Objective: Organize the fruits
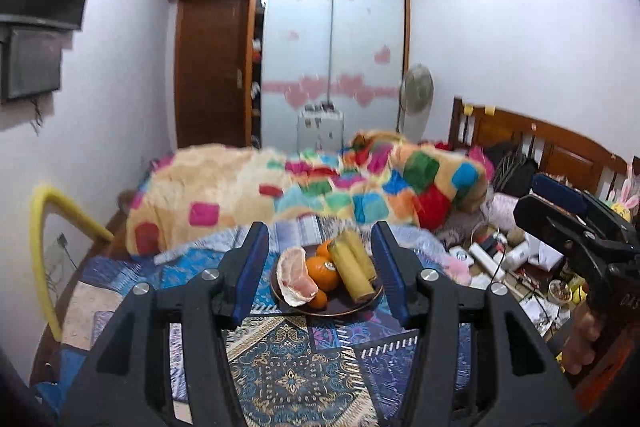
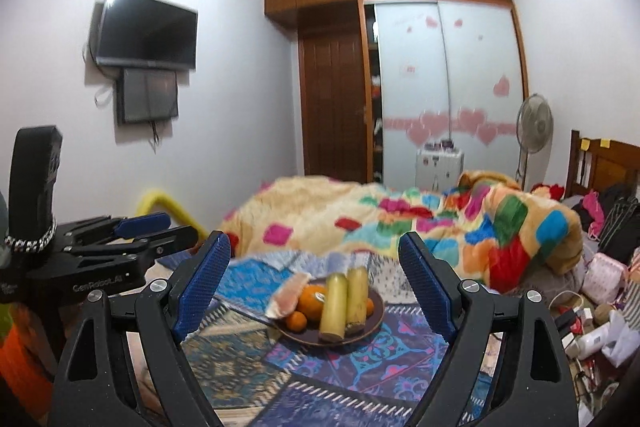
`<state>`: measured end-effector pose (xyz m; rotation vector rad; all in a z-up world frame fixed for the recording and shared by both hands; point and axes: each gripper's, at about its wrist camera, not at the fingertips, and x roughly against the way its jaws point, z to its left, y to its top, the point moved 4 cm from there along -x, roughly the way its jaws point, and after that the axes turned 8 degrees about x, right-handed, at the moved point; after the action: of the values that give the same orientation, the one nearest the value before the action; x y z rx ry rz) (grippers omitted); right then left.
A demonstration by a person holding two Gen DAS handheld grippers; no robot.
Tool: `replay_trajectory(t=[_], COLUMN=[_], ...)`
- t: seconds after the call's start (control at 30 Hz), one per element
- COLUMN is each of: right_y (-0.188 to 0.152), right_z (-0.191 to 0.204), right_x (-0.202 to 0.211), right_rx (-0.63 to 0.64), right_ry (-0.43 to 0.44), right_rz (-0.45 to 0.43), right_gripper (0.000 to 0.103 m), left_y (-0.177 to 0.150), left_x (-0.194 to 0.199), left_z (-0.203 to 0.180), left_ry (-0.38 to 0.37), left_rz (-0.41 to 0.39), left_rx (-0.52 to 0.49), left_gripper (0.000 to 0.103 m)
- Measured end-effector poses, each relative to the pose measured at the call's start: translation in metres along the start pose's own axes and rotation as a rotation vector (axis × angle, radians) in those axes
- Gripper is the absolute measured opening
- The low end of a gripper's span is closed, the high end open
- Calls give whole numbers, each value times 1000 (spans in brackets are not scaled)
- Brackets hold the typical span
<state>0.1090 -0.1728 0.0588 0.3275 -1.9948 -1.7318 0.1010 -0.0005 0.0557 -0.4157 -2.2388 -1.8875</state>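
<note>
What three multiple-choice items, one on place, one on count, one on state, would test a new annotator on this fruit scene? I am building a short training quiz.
1. Where does the dark plate rest?
A. on the patterned blue bedspread
B. on a wooden floor
C. on a shelf under the wall TV

2. How many bananas lie on the plate?
A. none
B. two
C. five

3. How do the grippers stand?
A. both clamped on fruit
B. one holds the plate
C. both open and empty

Key:
1 A, the patterned cloth shows all round the plate's rim.
2 B, two bananas lie side by side next to the oranges and the peeled pomelo piece.
3 C, the left gripper and right gripper have nothing between their blue pads.
</note>
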Motion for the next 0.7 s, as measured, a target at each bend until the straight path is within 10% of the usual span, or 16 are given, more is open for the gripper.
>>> replay_trajectory(t=[0.33, 0.7], right_y=[10, 0], right_z=[28, 38], right_x=[61, 82], right_rx=[16, 17], right_ry=[-23, -46], right_rz=[-84, -106], right_gripper=[93, 103], left_y=[-6, -19], left_x=[85, 111], left_z=[-12, -14], left_ry=[60, 77], left_rz=[-150, -165], left_rx=[-1, 5], left_gripper=[89, 103])
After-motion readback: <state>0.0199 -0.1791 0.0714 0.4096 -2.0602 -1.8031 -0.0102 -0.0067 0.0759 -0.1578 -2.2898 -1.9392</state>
